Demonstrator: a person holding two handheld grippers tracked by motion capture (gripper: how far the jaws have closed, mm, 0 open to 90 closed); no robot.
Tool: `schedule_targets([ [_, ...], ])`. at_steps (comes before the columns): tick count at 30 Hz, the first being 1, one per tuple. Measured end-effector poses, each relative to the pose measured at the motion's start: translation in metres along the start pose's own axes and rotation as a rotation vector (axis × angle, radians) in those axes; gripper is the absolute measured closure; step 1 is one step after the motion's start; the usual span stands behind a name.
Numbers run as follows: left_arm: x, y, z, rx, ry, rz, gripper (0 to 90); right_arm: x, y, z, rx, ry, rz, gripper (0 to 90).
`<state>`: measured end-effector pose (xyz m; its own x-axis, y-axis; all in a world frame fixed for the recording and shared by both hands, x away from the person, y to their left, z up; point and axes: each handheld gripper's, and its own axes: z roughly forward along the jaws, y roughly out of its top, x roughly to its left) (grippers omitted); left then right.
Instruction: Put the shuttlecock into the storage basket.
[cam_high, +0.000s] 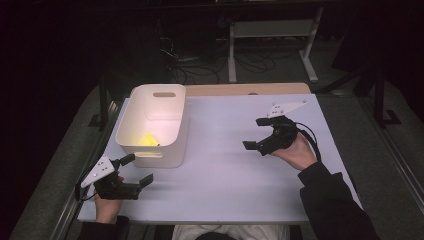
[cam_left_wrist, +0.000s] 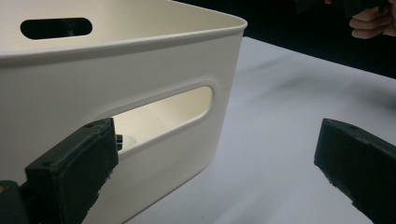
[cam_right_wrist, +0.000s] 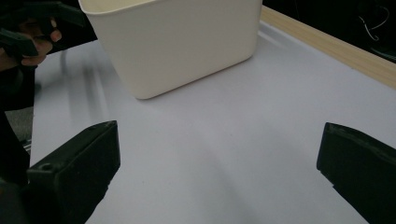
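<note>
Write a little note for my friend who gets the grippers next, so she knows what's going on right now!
Left gripper: open, holding nothing, just in front of the white bin, near its handle slot.
Right gripper: open, holding nothing, over the bare white table to the bin's right.
Yellow thing: lying inside the bin.
Done: that item is in the bin.
Left: probably moving the bin; neither gripper touches it yet.

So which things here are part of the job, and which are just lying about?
In the job:
white bin
yellow item inside it
left gripper, open beside the bin
right gripper, open over the table

Lying about:
cables on the floor
white stand behind
</note>
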<state>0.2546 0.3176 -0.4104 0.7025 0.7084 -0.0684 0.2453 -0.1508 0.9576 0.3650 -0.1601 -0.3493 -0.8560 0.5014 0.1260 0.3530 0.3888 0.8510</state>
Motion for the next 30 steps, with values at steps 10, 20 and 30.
schedule_targets([
  [10, 0.000, 0.000, 0.000, -0.005, 0.001, -0.001, 0.0, -0.004, -0.020, -0.004, 0.004, -0.016, 0.028, 0.0],
  [20, 0.000, 0.000, 0.000, -0.005, 0.001, -0.001, 0.0, -0.006, -0.035, -0.013, -0.002, -0.039, 0.043, 0.0],
  [30, 0.000, 0.000, 0.000, -0.001, -0.001, 0.001, 0.0, -0.008, -0.057, -0.024, -0.004, -0.078, 0.069, 0.0],
])
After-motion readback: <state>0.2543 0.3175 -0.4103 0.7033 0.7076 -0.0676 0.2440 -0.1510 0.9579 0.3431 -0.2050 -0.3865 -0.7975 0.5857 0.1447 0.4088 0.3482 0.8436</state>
